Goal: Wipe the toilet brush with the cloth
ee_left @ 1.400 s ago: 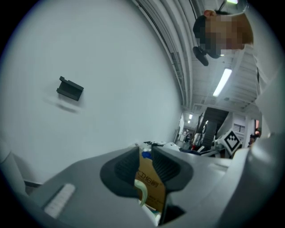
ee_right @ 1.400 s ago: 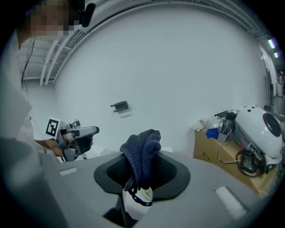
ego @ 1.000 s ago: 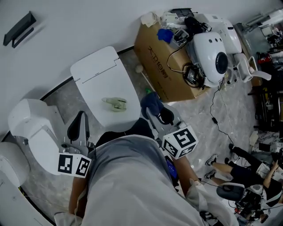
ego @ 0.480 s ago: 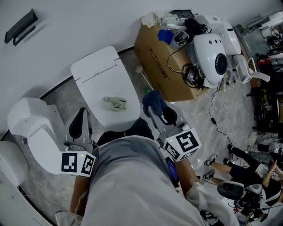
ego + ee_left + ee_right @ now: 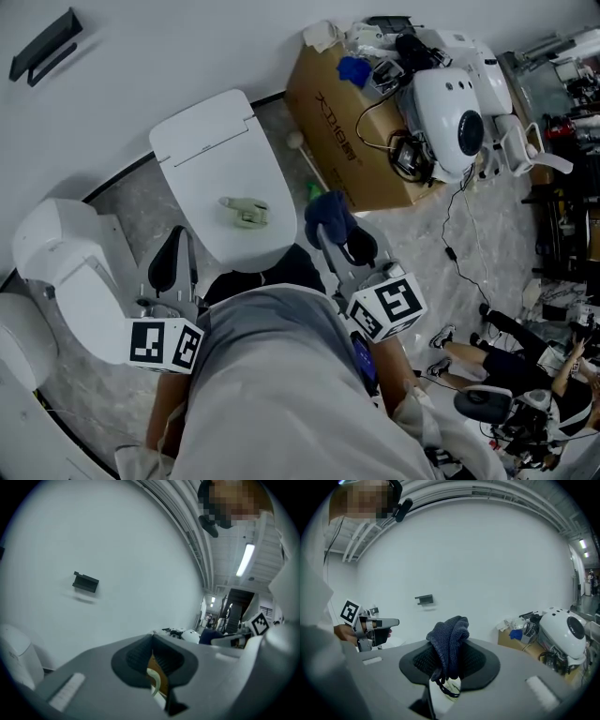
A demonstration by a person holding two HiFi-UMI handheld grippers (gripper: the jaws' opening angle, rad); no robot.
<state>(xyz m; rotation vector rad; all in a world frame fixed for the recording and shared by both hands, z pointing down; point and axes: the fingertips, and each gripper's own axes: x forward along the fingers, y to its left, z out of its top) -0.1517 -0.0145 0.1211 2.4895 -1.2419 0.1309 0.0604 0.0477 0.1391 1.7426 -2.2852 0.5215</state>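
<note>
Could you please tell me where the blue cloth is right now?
In the head view the blue cloth sits right of centre, clamped in the right gripper, between the closed toilet lid and the cardboard box.

Left tool [image 5: 175, 246], right tool [image 5: 330, 228]: jaws together

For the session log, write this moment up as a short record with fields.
Left hand-held gripper: jaws together, holding nothing
Right hand-held gripper: shut on the dark blue knitted cloth
Closed white toilet lid: small pale green object lies on it, possibly the brush
Contact: cloth held apart from the green object, wiping not yet begun
Brown cardboard box: on the floor beside the toilet
</note>
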